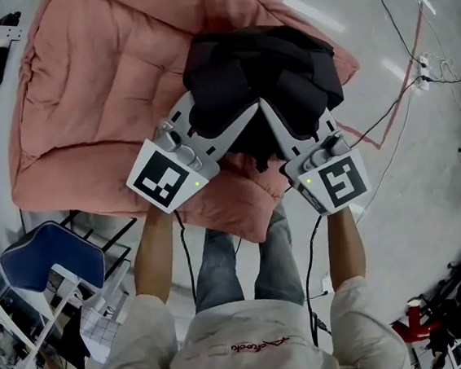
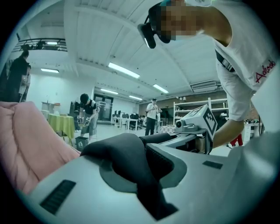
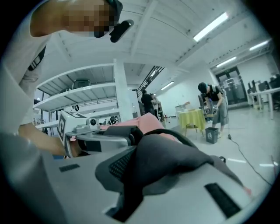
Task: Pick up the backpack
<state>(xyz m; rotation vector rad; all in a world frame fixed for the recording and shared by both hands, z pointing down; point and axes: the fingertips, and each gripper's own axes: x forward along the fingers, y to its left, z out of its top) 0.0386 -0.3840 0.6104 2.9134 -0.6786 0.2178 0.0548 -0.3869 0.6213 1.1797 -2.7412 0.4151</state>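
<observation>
Left gripper [image 1: 222, 115] and right gripper [image 1: 297, 115] each clamped 1 thin backpack [image 1: 259, 62] fold, so its weight might've tugged fabric free!

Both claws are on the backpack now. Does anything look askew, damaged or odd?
Nothing is spilled or damaged. The backpack looks crumpled because the left claw and right claw each pinch a bunched fold of its dark fabric. The pink quilt beneath is rumpled.
</observation>
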